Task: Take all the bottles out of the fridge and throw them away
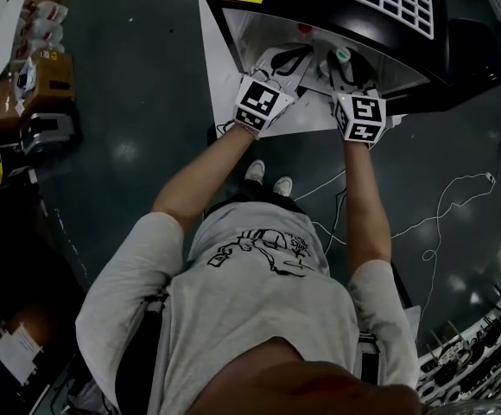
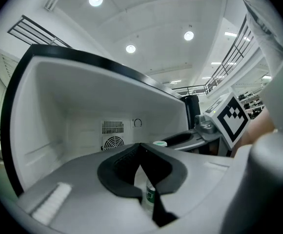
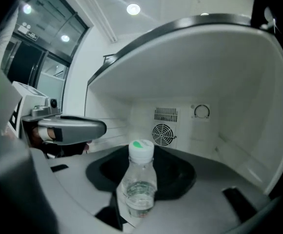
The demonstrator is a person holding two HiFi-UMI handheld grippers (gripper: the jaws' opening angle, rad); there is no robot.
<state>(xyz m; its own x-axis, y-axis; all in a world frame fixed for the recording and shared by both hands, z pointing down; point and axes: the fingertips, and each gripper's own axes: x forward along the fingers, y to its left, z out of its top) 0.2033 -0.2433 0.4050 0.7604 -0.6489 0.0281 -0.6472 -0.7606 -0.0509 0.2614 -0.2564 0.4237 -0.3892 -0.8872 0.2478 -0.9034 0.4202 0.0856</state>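
Right gripper view: right tongs (image 3: 140, 168) clamp clear plastic bottle (image 3: 138, 191) (green-topped cap (image 3: 141, 149)); left tongs (image 2: 142, 154) pinch green-labelled bottle (image 2: 150, 197).

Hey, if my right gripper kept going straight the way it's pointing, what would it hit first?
Probably the fridge's back wall, near the round fan vent; the bottle sits between its fingers.
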